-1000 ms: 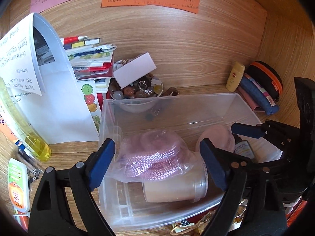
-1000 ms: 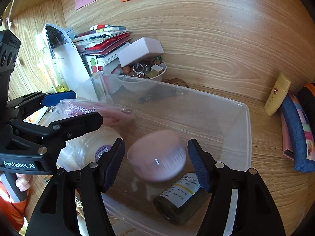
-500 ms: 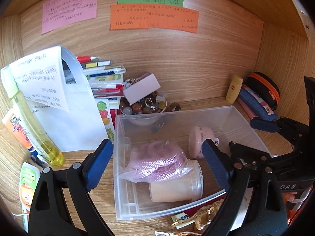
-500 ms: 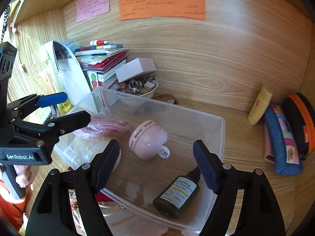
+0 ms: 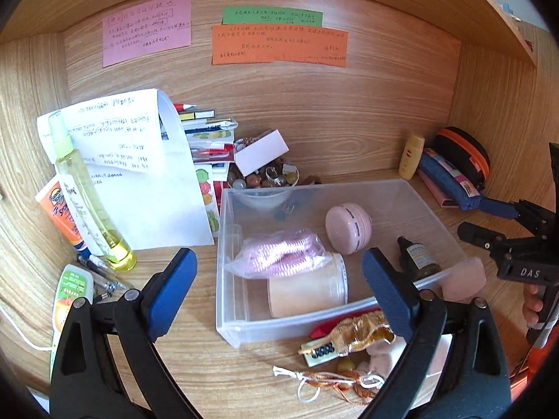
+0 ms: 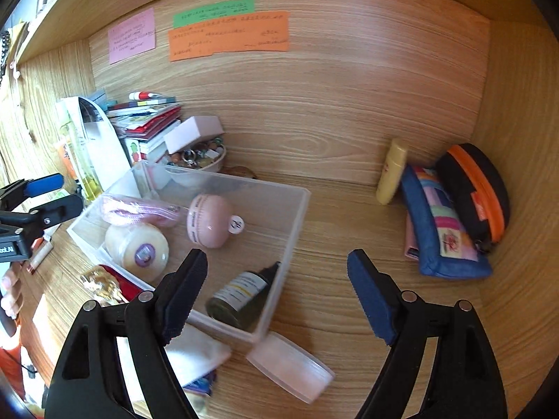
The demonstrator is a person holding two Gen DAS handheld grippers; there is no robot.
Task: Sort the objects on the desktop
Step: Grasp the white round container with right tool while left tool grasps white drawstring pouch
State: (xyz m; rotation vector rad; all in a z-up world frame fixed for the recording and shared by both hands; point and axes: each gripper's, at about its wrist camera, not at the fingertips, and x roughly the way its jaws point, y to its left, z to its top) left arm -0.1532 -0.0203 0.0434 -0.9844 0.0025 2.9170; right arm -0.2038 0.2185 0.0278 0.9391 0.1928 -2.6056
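A clear plastic bin [image 5: 230, 328] [image 6: 297, 216] stands on the wooden desk. It holds a bagged pink cord [image 5: 279, 256] [image 6: 139, 207], a cream jar [image 5: 307, 291] [image 6: 138, 248], a round pink case [image 5: 347, 228] [image 6: 209, 220] and a dark dropper bottle [image 5: 415, 256] [image 6: 241, 293]. My left gripper [image 5: 279, 293] is open and empty above the bin's front edge. My right gripper [image 6: 277, 291] is open and empty over the bin's right corner; it also shows in the left wrist view [image 5: 489, 220].
Gold trinkets and a tassel [image 5: 349, 349] lie in front of the bin. A bead bowl [image 5: 265, 178], books and a paper sheet [image 5: 139, 174] stand behind left, with a yellow bottle [image 5: 91, 202] and tubes. A yellow tube [image 6: 393, 171] and pouches [image 6: 443, 223] lean at right. A pink lid [image 6: 290, 366] lies nearby.
Both grippers have pulled back and up from the bin, empty. The pink case and the bagged cord now rest in the bin.
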